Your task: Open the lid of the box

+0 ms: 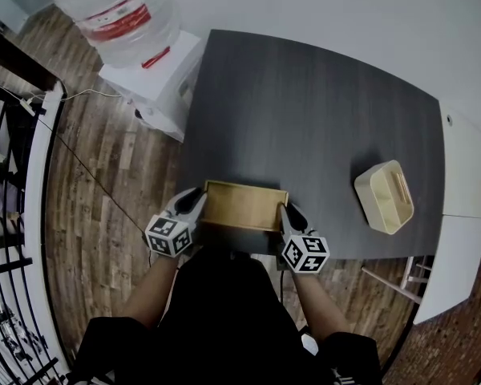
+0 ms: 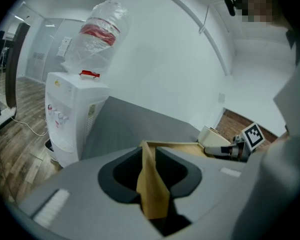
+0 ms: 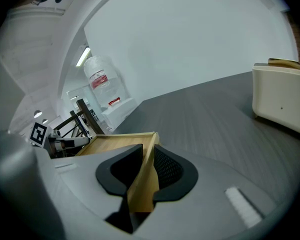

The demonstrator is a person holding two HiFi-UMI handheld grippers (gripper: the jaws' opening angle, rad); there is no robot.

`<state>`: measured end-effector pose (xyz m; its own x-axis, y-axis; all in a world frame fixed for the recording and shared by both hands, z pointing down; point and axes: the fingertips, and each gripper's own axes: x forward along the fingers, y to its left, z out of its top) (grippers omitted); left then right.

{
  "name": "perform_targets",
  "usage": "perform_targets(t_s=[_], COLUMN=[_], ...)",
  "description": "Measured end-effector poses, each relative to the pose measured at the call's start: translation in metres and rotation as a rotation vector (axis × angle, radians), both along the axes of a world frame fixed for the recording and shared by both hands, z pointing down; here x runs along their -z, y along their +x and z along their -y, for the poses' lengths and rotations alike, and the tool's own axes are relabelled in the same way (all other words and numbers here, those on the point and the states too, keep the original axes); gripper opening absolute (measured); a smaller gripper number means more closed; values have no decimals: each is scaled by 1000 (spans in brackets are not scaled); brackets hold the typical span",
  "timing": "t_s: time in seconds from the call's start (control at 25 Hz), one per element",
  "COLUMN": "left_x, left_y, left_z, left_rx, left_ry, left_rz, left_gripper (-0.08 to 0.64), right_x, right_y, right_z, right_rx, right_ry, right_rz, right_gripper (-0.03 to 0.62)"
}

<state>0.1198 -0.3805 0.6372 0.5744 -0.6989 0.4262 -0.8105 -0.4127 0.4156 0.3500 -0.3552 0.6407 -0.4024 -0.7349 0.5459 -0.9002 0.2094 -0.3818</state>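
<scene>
Nearest, the person's two forearms reach out from dark clothing, each hand carrying one gripper with smooth grey plastic shells and a white cube printed with black square markers. That makes two grippers and two cubes.

The left gripper [image 1: 194, 201] has its black pads pinched on the left-hand edge of the box [image 1: 244, 205]. Its own view shows a thin, pale wooden wall standing upright between the pads. The right gripper [image 1: 289, 213] is likewise clamped on the opposite, right-hand edge, and one of its pads shows a fine mesh texture against the wood.

The single box is a shallow rectangle of light tan wood with a matte, faintly grained top and a narrow raised border. It lies flat at the near edge of the worktop [image 1: 305, 111], straight in front of the person and between the two grippers.

The worktop is a dark grey slab with a fine streaked grain and square corners. Farther right on it, well apart from the box, sits one cream container [image 1: 385, 196] with rounded corners and smooth walls.

Beyond the worktop's far left corner stands one white water dispenser [image 1: 156, 79], boxy and glossy, topped by one clear plastic bottle [image 1: 116, 10] with a red label. It stands on a floor [image 1: 104, 175] of brown wood planks.
</scene>
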Motion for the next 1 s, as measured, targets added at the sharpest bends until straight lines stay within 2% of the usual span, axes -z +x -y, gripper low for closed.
perform_targets(t_s=[0.64,1.0], left_x=[-1,-1], left_y=[-4,-4], left_z=[3,3], left_rx=[49,47], left_ry=[-9,7], left_rz=[-10,28], left_gripper=[86,77], right_x=[-1,-1], right_y=[48,60], right_z=[-2,-3], right_rx=[-87,-107], right_ry=[-9,-8], right_rz=[-10,-25], right_gripper=[61,58])
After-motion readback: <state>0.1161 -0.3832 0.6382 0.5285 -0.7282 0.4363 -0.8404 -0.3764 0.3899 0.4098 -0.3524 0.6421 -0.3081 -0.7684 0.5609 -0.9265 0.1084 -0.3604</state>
